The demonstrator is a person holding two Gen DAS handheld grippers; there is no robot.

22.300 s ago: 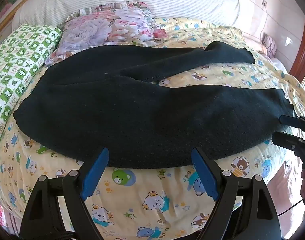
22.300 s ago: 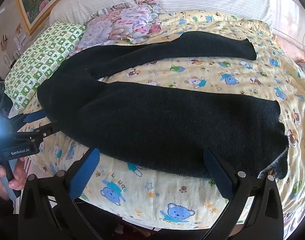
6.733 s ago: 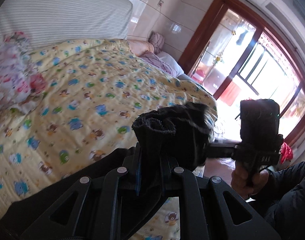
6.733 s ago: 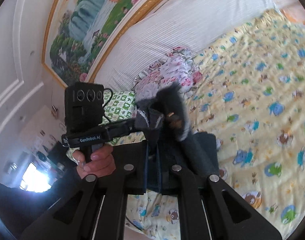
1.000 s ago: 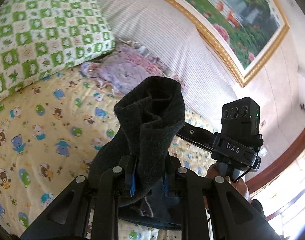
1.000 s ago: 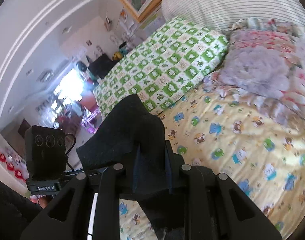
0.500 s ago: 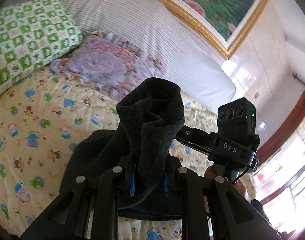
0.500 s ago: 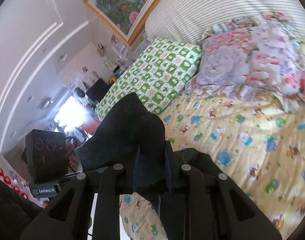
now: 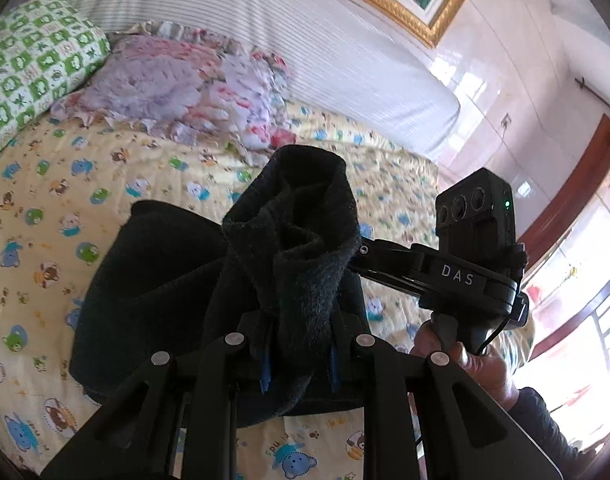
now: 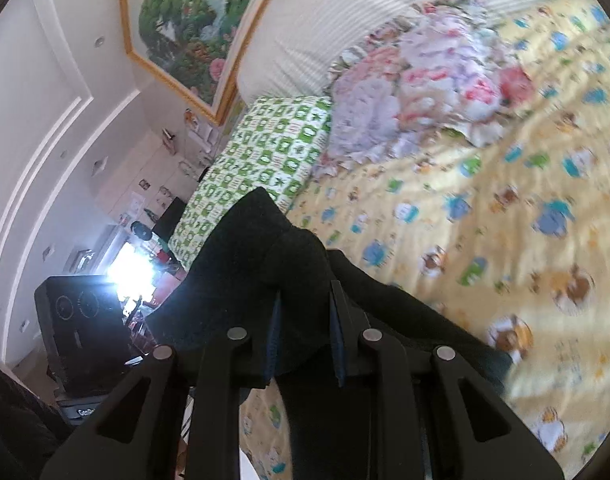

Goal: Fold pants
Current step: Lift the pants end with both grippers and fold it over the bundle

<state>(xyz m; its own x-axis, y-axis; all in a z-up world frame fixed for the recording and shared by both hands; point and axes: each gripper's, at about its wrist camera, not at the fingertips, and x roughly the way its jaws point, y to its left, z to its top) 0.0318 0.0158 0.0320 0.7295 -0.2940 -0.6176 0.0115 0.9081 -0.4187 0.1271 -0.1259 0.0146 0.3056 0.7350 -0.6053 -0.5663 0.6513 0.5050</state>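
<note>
1. The left hand-held gripper is clamped on a bunched fold of the black pants, as it was a second ago.
2. The right hand-held gripper likewise keeps its narrow pinch on the dark cloth.
3. The pants hang between both grippers, their lower part draped on the bear-print bed.
4. Since a second ago both views have swung across the bed; the floral pillow now sits nearer centre, the green checked pillow toward the edge.

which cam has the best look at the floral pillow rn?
Left wrist: the floral pillow is sharp and nearly whole, lying between the green checked pillow and the striped headboard. Right wrist shows it too, but tilted and motion-blurred.
</note>
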